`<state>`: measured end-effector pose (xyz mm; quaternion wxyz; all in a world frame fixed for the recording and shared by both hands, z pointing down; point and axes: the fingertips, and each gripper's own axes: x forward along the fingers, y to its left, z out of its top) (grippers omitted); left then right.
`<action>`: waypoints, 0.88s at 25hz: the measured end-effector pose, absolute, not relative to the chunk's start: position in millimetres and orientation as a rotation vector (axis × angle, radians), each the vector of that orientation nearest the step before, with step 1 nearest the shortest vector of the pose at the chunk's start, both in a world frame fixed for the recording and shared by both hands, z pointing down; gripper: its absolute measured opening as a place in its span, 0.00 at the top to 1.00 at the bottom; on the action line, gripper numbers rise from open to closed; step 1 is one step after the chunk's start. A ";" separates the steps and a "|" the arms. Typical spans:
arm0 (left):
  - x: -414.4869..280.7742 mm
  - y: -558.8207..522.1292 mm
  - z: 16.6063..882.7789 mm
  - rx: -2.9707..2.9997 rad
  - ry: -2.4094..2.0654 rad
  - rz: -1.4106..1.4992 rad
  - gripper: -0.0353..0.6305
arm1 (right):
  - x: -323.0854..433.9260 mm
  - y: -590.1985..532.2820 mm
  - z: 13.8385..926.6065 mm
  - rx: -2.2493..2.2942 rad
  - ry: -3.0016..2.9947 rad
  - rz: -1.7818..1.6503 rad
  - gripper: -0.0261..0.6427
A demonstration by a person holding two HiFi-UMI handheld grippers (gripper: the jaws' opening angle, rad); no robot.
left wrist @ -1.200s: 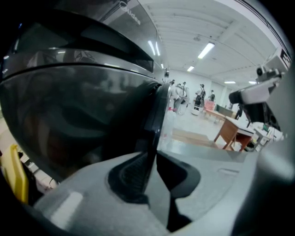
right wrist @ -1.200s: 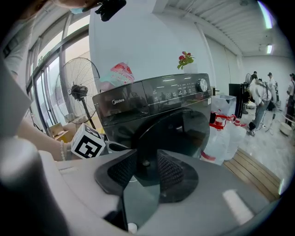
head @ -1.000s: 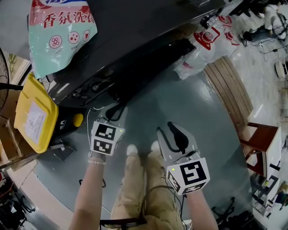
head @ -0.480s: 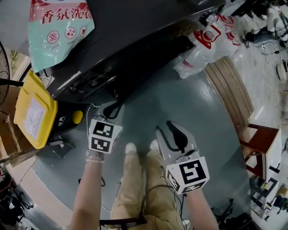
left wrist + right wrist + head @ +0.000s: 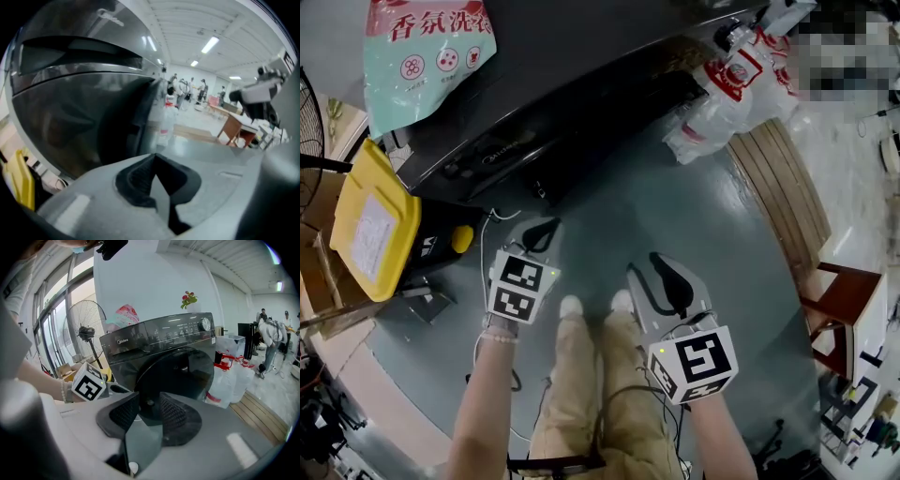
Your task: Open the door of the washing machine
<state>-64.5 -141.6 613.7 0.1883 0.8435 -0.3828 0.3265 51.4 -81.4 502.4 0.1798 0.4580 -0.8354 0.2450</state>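
Note:
The dark front-loading washing machine [image 5: 502, 155] stands ahead of me, with its round dark door [image 5: 187, 369] closed. My left gripper [image 5: 544, 230] hovers just in front of the machine's lower left front, apart from it. Its jaws have just been closing and now meet at the tips with nothing between them [image 5: 152, 158]. My right gripper [image 5: 664, 274] hangs further back over the grey floor, open and empty. In the right gripper view [image 5: 149, 401] it points at the door from some way off.
A yellow container [image 5: 370, 220] sits left of the machine and a detergent bag [image 5: 422, 47] lies on top. White plastic bags [image 5: 722, 94] stand to its right, with a wooden pallet [image 5: 778, 187] and a wooden stool [image 5: 848, 300] beyond. A floor fan [image 5: 86, 333] stands at the left.
Both hands stay about where they were. The left gripper's jaws look drawn together. The head view has shifted slightly.

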 end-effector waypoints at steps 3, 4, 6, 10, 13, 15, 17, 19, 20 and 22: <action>-52.2 -126.4 623.3 2.396 -1.027 0.986 0.95 | 52.7 -79.4 502.0 1.287 -2.363 0.690 0.78; -50.5 -125.9 623.4 2.391 -1.034 0.971 0.95 | 53.8 -79.1 502.2 1.286 -2.363 0.690 0.78; -47.9 -127.4 621.8 2.391 -1.046 0.945 0.93 | 57.0 -78.5 503.6 1.288 -2.360 0.691 0.78; -47.6 -128.1 617.7 2.386 -1.063 0.916 0.89 | 60.3 -75.8 505.6 1.284 -2.359 0.699 0.78; -51.4 -131.0 615.2 2.363 -1.107 0.888 0.81 | 60.5 -76.3 504.5 1.279 -2.367 0.698 0.78; -54.6 -134.3 613.3 2.352 -1.141 0.879 0.78 | 61.0 -77.2 503.6 1.277 -2.371 0.698 0.78; -58.2 -138.6 611.3 2.344 -1.176 0.873 0.75 | 61.9 -78.0 503.0 1.276 -2.373 0.697 0.78; -62.0 -143.6 609.4 2.341 -1.207 0.874 0.73 | 62.3 -78.9 503.2 1.275 -2.373 0.697 0.78; -63.8 -146.3 608.6 2.342 -1.220 0.877 0.72 | 62.5 -79.3 503.5 1.274 -2.373 0.697 0.78; -66.8 -151.8 607.8 2.342 -1.239 0.883 0.71 | 62.8 -79.5 504.2 1.272 -2.372 0.698 0.78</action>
